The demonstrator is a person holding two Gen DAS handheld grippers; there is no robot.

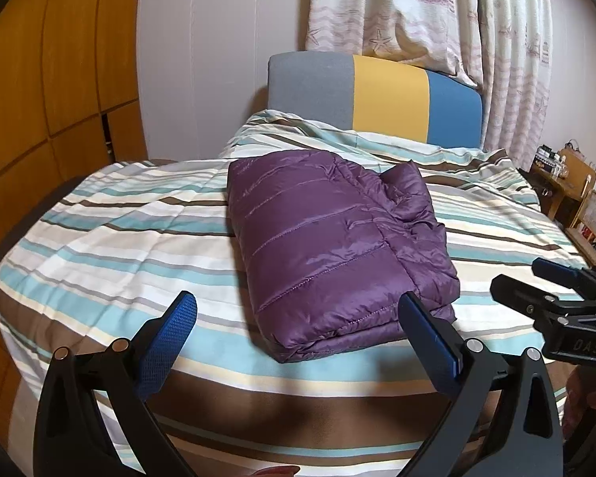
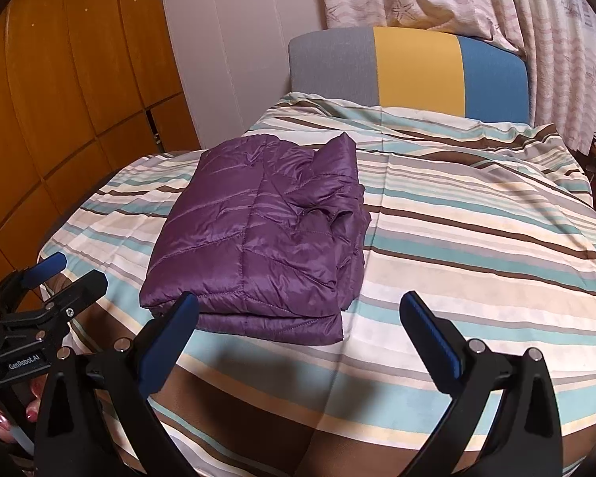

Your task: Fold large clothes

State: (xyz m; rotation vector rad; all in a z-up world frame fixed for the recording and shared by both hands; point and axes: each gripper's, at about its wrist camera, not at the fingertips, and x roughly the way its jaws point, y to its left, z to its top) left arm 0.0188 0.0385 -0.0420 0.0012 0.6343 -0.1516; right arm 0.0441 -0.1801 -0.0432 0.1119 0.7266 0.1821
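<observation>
A: Start closest in. What are the two tools doing?

B: The left gripper (image 1: 298, 314) hangs above the near edge of the bed with its blue-padded fingers spread wide and nothing between them. The right gripper (image 2: 298, 314) is the same: jaws apart, holding nothing, poised over the striped cover.

A: Are they touching the garment?

B: No. Both sit just short of it. In the left wrist view the right gripper also shows at the right edge, beside the bed.

A: And the garment itself?

B: The purple quilted jacket (image 1: 329, 246) lies folded into a thick, roughly rectangular bundle on the striped bedspread (image 1: 111, 238). Its smooth quilted panel faces up on the left, and a crumpled part, perhaps collar or sleeve, is bunched along the right side. From the right wrist it sits left of centre (image 2: 266, 234), its near folded edge just beyond the left finger.

A: Further back?

B: A headboard (image 1: 377, 95) in grey, yellow and blue bands stands at the bed's far end. Behind it hang pale printed curtains (image 1: 417, 8). Wooden wardrobe panels (image 1: 39, 79) fill the left, and a small wooden shelf (image 1: 576, 194) stands at the right.
</observation>
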